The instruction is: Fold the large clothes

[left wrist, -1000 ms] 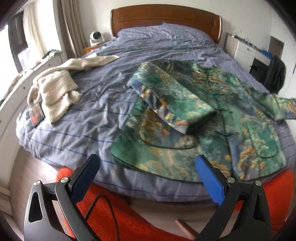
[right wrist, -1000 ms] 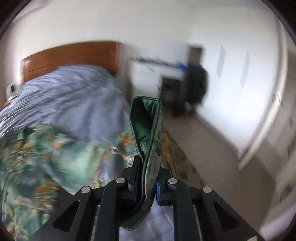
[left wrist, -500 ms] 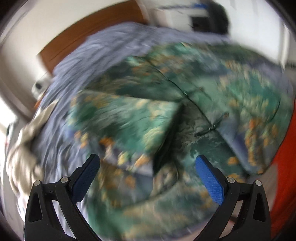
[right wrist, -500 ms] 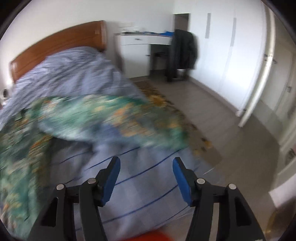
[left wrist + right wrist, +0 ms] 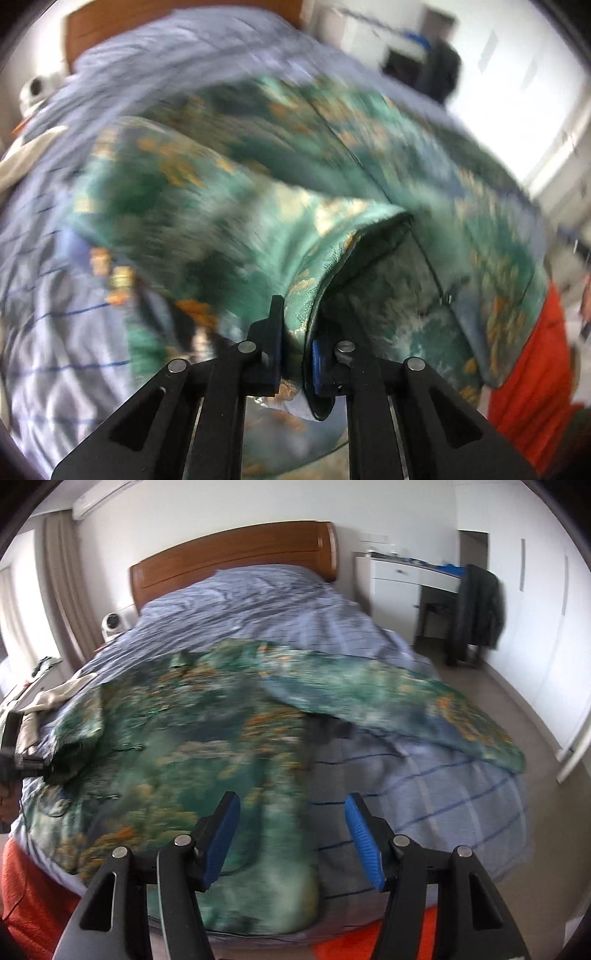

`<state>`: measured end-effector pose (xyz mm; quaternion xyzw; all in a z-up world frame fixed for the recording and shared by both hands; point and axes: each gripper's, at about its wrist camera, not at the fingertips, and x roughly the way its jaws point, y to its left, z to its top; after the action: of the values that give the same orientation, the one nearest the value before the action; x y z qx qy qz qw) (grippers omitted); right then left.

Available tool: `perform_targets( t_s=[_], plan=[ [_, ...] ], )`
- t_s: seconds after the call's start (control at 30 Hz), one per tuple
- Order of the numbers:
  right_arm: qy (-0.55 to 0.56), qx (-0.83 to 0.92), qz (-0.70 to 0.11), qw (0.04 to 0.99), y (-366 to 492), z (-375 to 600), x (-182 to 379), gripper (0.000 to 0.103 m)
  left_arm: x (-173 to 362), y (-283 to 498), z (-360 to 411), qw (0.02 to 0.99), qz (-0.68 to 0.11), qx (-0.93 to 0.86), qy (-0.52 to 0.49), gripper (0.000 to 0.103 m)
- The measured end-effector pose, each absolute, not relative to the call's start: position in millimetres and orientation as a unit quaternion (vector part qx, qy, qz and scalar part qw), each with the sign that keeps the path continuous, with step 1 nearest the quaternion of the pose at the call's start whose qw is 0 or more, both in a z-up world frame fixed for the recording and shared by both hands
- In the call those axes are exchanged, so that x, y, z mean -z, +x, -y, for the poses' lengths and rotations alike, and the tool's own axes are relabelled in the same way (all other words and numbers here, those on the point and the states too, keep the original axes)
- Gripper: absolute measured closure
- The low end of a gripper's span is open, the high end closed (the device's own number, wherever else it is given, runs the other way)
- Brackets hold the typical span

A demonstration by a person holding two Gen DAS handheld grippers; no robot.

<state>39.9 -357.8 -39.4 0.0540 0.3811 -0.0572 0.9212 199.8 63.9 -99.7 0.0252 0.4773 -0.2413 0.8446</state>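
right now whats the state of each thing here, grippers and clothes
left gripper: shut on the sleeve cuff
sleeve cuff: pinched between the pads, lifted off the jacket
green jacket: spread on the bed, far sleeve lying out flat
right gripper: open, nothing between its pads
cream sweater: crumpled at the bed's far side
bed: made, cover wrinkled

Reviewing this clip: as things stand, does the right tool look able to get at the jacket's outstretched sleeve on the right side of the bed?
Probably yes. The right tool is open and empty, and the sleeve lies flat on the striped bedcover with nothing over it. The left tool is shut on the other sleeve, away from it.
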Motion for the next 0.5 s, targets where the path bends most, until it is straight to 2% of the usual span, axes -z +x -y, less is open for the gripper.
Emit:
perform_targets(
  t_s=[0.2,0.27,0.33,0.5],
  plan=[
    [0.037,0.029,-0.367,0.929,38,327,26,0.043,29,198,-197,0.900,-0.407,0.129,-0.091,0.091],
    [0.035,0.022,-0.365,0.930,39,323,23,0.043,15,196,-254,0.914,-0.382,0.051,-0.125,0.080],
    [0.035,0.017,-0.365,0.930,40,320,21,0.043,10,186,-304,0.919,-0.363,-0.030,-0.155,0.074],
    [0.034,0.020,-0.369,0.929,42,324,19,0.043,25,146,-386,0.897,-0.353,-0.174,-0.201,0.073]
  ],
)
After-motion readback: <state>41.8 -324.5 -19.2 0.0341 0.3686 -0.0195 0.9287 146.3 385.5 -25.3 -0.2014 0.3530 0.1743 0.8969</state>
